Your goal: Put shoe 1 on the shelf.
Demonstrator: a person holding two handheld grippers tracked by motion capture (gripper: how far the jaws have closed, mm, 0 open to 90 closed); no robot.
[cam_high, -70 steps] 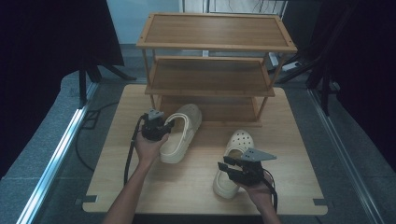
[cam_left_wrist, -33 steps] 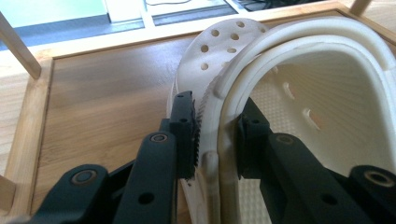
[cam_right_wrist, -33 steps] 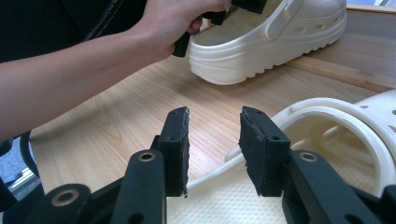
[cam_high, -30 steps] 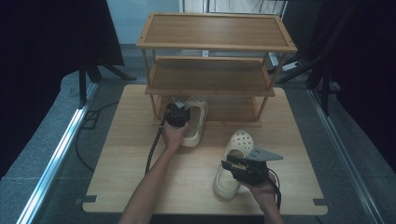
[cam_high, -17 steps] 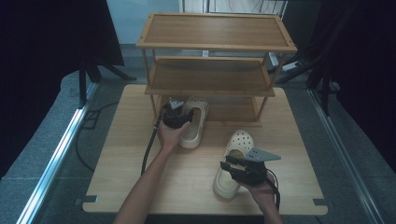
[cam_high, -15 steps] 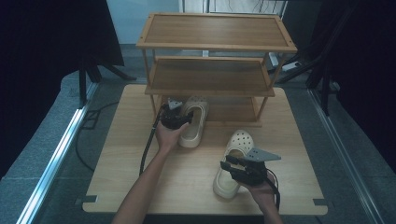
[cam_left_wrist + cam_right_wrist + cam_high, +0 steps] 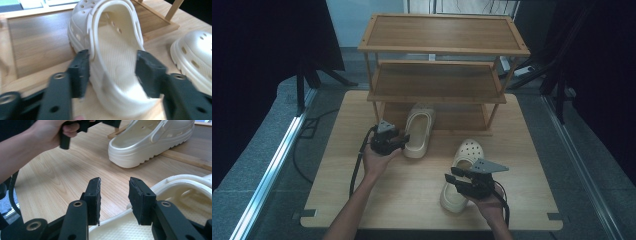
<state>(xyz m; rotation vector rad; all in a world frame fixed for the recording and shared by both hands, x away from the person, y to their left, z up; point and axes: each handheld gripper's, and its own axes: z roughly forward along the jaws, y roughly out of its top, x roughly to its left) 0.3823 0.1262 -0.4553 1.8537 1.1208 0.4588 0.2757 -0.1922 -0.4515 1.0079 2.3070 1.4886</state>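
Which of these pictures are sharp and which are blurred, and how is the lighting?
High view: dim, dark surroundings, the table evenly lit, fairly sharp. Left gripper view: bright, the near clog and the left gripper softly blurred. Right gripper view: bright and sharp on the right gripper; the hand slightly soft.

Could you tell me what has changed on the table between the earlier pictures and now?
The left gripper carried one clog from mid-table to the rack, toe onto the bottom shelf, then drew back toward the person; its jaws have just been closing, straddling the heel. The right gripper and other clog stayed put.
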